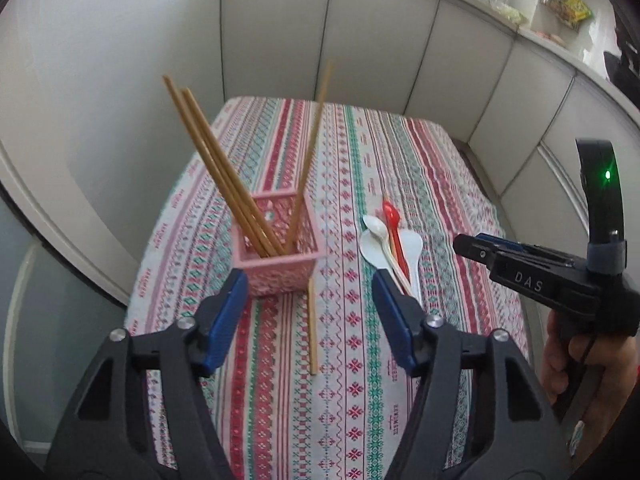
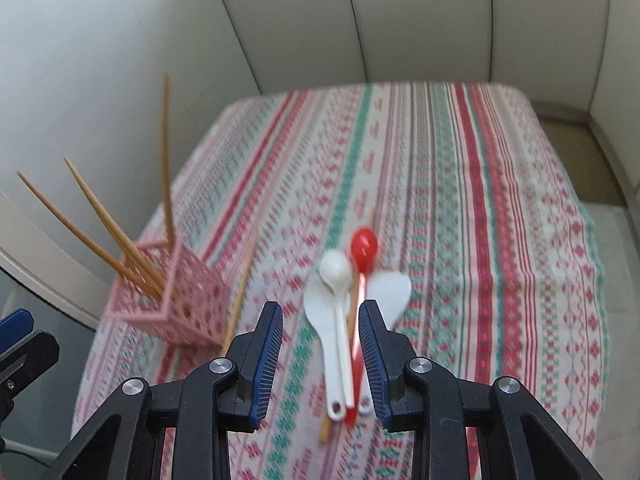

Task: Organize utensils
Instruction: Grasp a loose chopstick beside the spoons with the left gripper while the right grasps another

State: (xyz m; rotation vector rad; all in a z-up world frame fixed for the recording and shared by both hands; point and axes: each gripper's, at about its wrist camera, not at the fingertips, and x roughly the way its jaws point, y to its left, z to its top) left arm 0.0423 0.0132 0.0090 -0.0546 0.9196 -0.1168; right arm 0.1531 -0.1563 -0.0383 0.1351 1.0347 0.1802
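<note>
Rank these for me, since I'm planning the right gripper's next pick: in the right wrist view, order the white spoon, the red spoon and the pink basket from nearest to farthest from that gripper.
1. White spoon: between the right gripper's open jaws.
2. Red spoon: alongside it; bowl lies farther ahead, handles too close to call.
3. Pink basket: off to the left, holding chopsticks.

On the table (image 1: 440, 200) my basket (image 1: 280, 264) stood to the left with three chopsticks (image 1: 224, 168) leaning in it. One loose chopstick (image 1: 313, 328) lay just beside its near right corner. Further right lay the spoons (image 2: 344, 304), bunched together, bowls far.
</note>
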